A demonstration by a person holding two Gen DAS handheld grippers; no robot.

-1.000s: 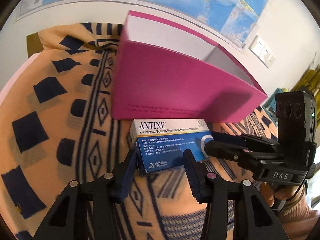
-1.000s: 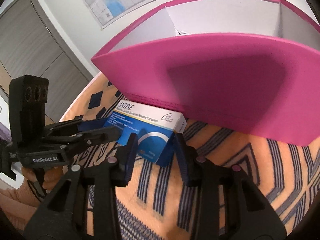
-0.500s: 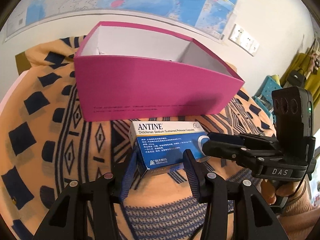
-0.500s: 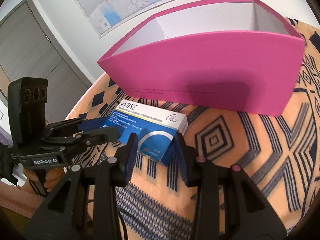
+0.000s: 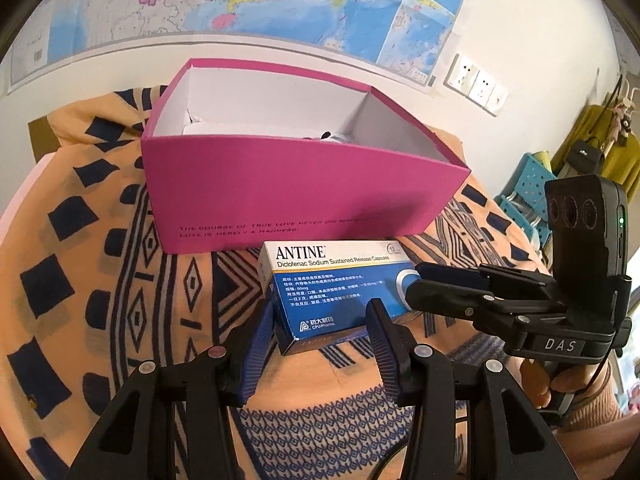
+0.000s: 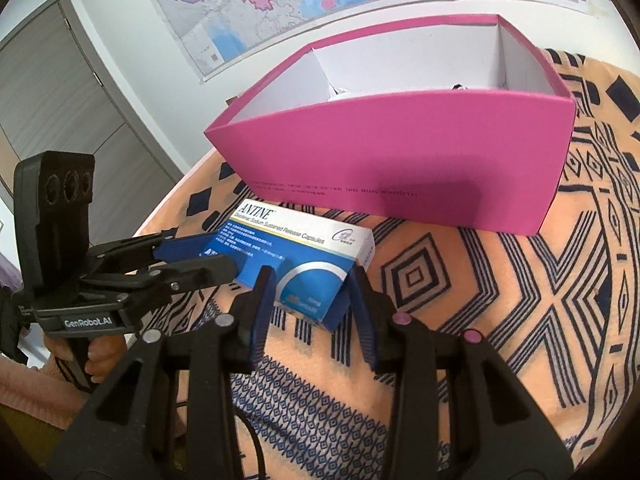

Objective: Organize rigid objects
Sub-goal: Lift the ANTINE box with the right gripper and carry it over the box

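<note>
A blue and white ANTINE medicine box (image 5: 336,286) is held above the patterned cloth, in front of the open pink box (image 5: 296,184). My left gripper (image 5: 320,322) is shut on its near end. My right gripper (image 6: 310,292) is shut on the other end of the medicine box (image 6: 298,262). Each gripper shows in the other's view, the right gripper (image 5: 424,284) at the right and the left gripper (image 6: 200,254) at the left. The pink box (image 6: 420,172) has white inner walls and some small items at its bottom, mostly hidden.
An orange cloth with dark blue patterns (image 5: 104,264) covers the surface. A wall map (image 5: 240,0) and wall sockets (image 5: 476,84) are behind the pink box. A grey door (image 6: 52,112) is at the left in the right wrist view.
Both grippers have risen with the medicine box held between them. The pink box now sits lower and farther in both views, and its inside shows.
</note>
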